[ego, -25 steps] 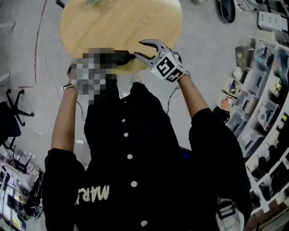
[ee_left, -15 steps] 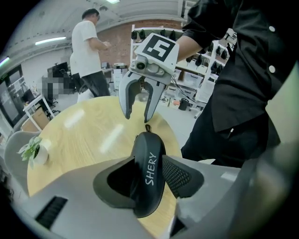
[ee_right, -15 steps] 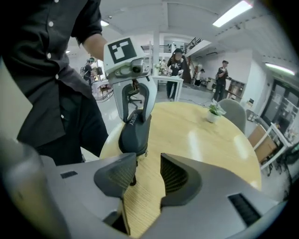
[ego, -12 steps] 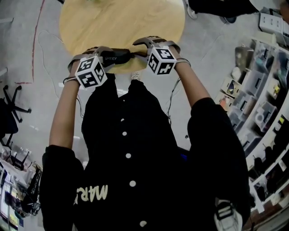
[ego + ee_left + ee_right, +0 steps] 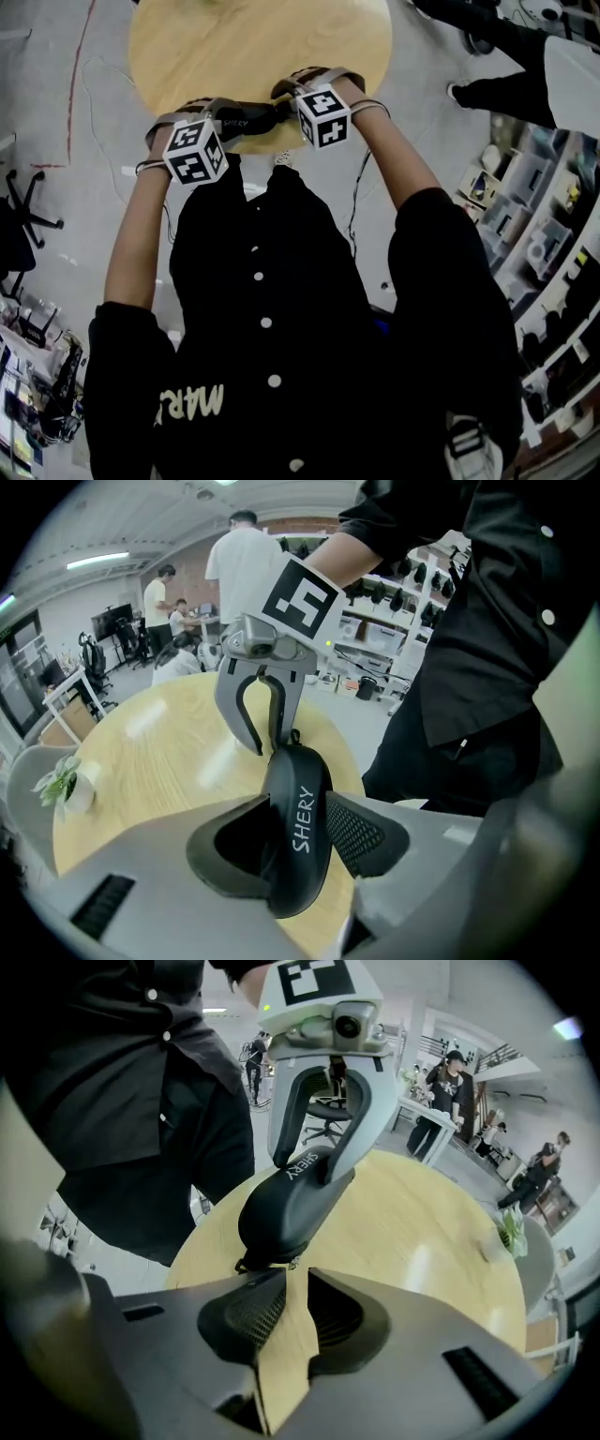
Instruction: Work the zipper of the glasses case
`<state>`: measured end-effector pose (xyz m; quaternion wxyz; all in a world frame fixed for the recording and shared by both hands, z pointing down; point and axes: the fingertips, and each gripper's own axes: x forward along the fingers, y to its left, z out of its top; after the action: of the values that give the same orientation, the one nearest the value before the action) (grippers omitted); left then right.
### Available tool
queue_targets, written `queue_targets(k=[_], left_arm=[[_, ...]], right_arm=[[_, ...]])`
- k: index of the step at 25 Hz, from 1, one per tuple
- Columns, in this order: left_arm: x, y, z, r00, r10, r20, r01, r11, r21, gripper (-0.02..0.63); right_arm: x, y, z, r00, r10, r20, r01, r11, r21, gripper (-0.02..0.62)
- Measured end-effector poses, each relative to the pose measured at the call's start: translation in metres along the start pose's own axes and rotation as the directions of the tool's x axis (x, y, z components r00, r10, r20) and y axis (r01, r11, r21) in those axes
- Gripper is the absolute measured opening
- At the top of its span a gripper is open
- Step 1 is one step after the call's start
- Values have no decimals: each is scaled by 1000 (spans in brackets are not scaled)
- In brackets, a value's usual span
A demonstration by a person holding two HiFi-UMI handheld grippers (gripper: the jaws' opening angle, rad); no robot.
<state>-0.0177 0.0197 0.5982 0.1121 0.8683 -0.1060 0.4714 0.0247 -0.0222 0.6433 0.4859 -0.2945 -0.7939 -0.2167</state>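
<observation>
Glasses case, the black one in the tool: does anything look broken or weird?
Nothing stands out. The black oval glasses case looks whole, with no dent or tear showing. It is tilted only because the left tool clamps it by the near edge of the round wooden table. Nothing is spilled.

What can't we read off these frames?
The zipper pull: tiny in right gripper view; unclear whether the right claw, jaws just closing with nothing clearly between them, touches it.
Whether the glasses case is zipped: too small in head view, unclear in both gripper views.
The table: far side cut by head view's top edge.
</observation>
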Motion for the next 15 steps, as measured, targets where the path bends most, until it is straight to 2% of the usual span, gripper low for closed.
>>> queue_targets(k=[6,9,11,12,13,15], left_arm=[[3,-1,6,1000,-2,-2,2,1000,4,183],[2,0,7,1000,-7,-3,7,1000,5,184],[2,0,7,1000,-9,-5,9,1000,8,184],[3,0,7,1000,-8,-6,9,1000,9,184],[3,0,6,1000,-8,-5,8,1000,10,184],[4,0,3,1000,-7,-3,7,1000,8,184]], right_arm=[[6,11,-2,991,132,-31,-135,984,-117,98],[9,13,-1,985,168,-51,-174,968,-182,82],[8,11,-2,986,161,-48,-167,964,-205,74],[7,8,-2,988,147,-43,-152,967,-205,30],[7,6,-3,990,133,-38,-138,971,-196,8],[8,4,-2,993,116,-26,-118,981,-153,6]])
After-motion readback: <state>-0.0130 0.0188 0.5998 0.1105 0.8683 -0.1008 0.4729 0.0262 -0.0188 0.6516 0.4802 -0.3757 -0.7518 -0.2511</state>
